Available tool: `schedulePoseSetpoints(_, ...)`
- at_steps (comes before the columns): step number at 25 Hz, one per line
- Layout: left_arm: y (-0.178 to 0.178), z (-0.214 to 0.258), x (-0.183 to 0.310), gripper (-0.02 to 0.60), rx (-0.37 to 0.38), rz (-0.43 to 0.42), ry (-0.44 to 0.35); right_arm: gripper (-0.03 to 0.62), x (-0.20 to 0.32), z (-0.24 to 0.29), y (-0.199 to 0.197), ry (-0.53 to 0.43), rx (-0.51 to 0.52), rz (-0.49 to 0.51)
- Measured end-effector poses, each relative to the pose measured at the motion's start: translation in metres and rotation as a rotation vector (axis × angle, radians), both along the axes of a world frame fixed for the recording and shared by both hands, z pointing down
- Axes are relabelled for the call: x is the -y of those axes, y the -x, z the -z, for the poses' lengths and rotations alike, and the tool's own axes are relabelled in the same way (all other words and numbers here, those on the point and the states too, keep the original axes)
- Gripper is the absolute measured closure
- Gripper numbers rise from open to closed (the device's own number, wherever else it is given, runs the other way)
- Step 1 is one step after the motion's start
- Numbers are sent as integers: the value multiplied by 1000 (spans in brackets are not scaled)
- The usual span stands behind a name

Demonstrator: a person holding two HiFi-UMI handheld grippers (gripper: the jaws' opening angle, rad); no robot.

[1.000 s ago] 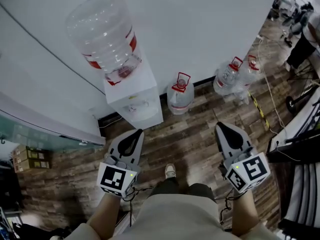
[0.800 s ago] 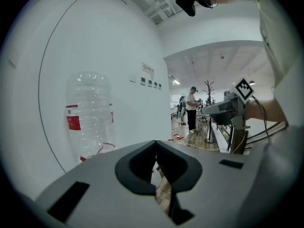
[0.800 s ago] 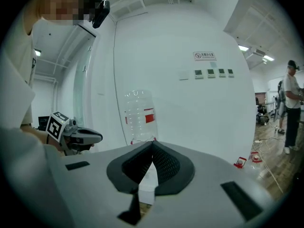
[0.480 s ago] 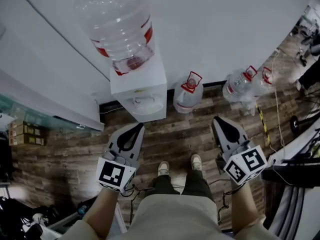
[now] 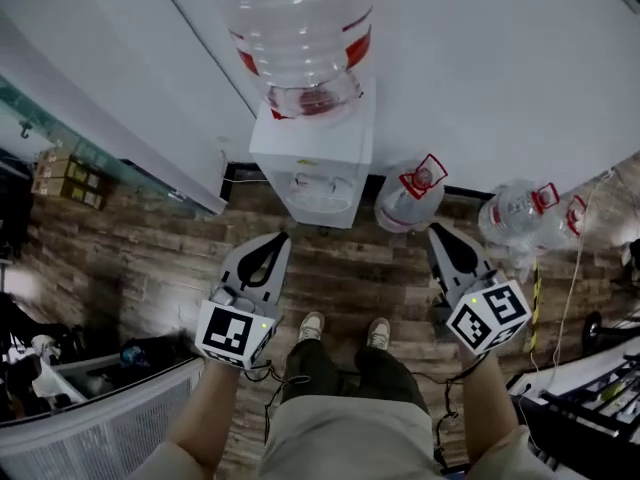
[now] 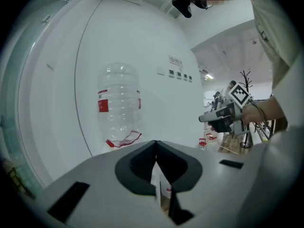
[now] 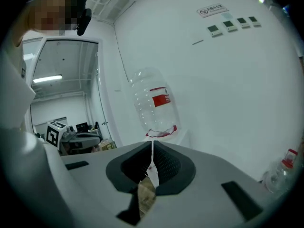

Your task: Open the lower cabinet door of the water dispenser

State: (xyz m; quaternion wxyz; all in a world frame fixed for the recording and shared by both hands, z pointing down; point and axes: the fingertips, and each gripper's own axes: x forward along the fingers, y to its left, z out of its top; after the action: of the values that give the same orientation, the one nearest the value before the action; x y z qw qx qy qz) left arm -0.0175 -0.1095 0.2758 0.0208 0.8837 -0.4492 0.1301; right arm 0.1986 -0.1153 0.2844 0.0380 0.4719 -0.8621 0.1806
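You stand facing the white water dispenser [image 5: 313, 163], which sits on the wood-plank floor [image 5: 350, 268] against the white wall [image 5: 480, 68]. An upturned clear water bottle [image 5: 300, 28] with a red label is seated in its top. Your head view looks steeply down on the dispenser, so only its top and the tap recess show. The lower cabinet door is on the front face beneath that recess and cannot be made out from here. Your left hand-held gripper [image 5: 279, 237] is held low in front of you, its tip aimed at the dispenser and apart from it. Its own view shows the jaws closed together with nothing between them. Your right hand-held gripper [image 5: 438, 231] is out to the right, clear of the dispenser. It points toward a spare water jug [image 5: 410, 196] with a red handle, which stands on the floor just right of the dispenser. Its jaws are closed too, and empty. Two more jugs [image 5: 520, 213] are farther right along the wall. Your shoes [image 5: 312, 325] show between the two grippers.
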Motion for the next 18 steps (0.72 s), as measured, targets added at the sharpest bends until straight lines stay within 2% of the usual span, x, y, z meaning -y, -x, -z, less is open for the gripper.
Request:
schedulePoseSetpoints(6,0,-40,15,575,-64,100,24,559,24,-61,9,39,0,100)
schedulePoseSetpoints(10,-3,-88,26,575,-59,110,27,479,37,-114,15,52,-12,118)
schedulePoseSetpoints(14,-1,-140,34,575,-25,103,49,420,52,-167,22,43,6,116)
schedulePoseSetpoints(18,2,-187,45,575,-31,99,71,381,65,-220,29,46,-51,120)
